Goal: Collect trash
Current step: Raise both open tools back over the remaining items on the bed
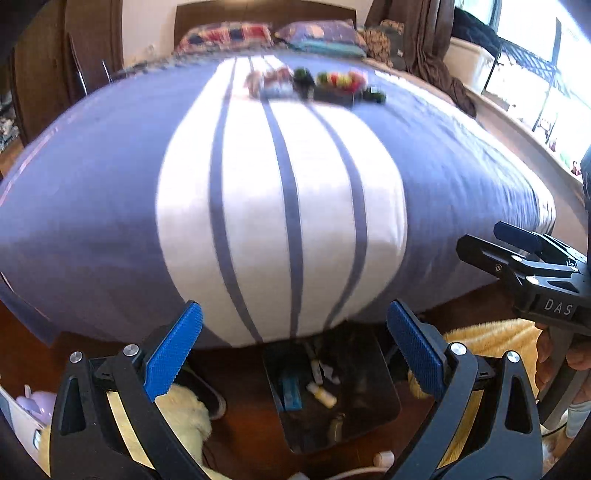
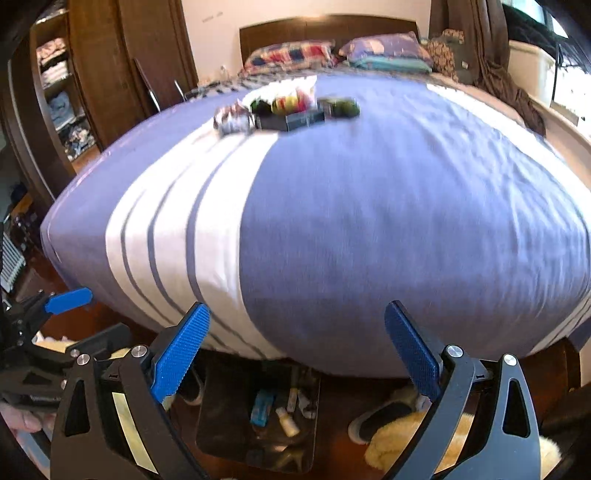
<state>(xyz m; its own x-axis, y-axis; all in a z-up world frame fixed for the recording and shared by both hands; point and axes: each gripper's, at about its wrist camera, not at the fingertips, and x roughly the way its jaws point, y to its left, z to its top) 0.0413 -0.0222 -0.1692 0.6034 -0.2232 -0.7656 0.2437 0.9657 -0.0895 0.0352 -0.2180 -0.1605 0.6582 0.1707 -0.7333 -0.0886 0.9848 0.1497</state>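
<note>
A cluster of small items lies far up the bed: a crumpled wrapper (image 1: 266, 82) (image 2: 232, 119), a dark box (image 1: 334, 96) (image 2: 290, 120) with coloured pieces behind it, and dark green bits (image 1: 375, 95) (image 2: 343, 107). A dark bin (image 1: 332, 391) (image 2: 258, 413) stands on the floor at the bed's foot, holding a blue packet, small bottles and tubes. My left gripper (image 1: 294, 350) is open and empty above the bin. My right gripper (image 2: 297, 349) is open and empty, also over the bed's foot; it shows at the right in the left wrist view (image 1: 517, 243).
The bed (image 1: 110, 184) (image 2: 406, 221) has a blue and white striped cover, with pillows (image 1: 229, 35) at the headboard. A wardrobe (image 2: 92, 74) stands left, a window sill (image 1: 517, 122) right. Slippers and a yellow fluffy rug (image 2: 399, 435) lie on the wooden floor.
</note>
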